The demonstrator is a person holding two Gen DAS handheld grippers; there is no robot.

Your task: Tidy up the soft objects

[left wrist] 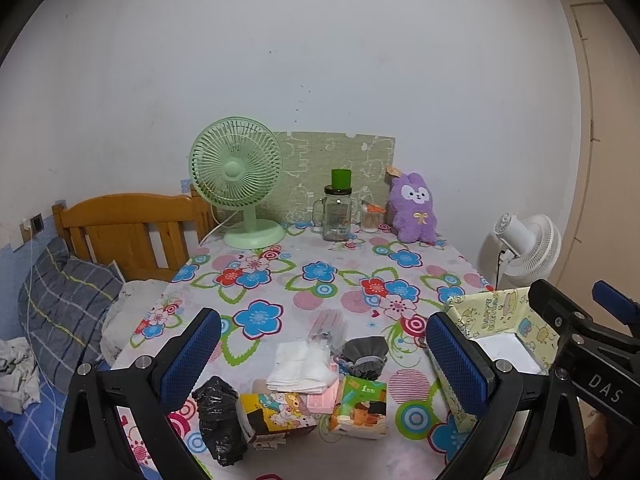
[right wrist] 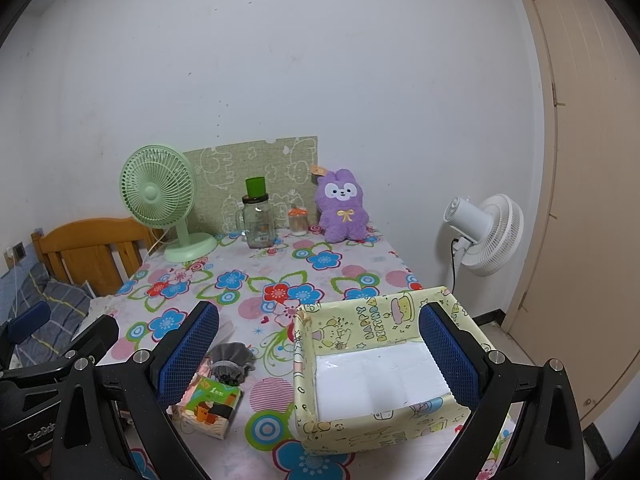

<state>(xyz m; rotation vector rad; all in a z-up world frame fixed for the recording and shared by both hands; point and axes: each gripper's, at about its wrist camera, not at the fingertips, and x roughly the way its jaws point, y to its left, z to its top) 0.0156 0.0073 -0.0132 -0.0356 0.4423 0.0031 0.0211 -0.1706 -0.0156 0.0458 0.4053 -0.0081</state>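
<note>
Both the left gripper (left wrist: pixel 323 354) and right gripper (right wrist: pixel 319 346) hang spread and empty over the floral tablecloth (left wrist: pixel 280 276), where tissue packs (left wrist: pixel 359 407), a grey pouch (left wrist: pixel 364 357) and black bag (left wrist: pixel 219 420) lie left of the yellow box (right wrist: pixel 376 364).

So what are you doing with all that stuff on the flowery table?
Getting ready to tidy the soft things. A person holds two grippers, both open and holding nothing. The left gripper hovers over a little pile: folded white cloth, grey pouch, black bag and two tissue packs. The right gripper hovers over the yellow birthday box, which has only a white lining inside so far.
</note>
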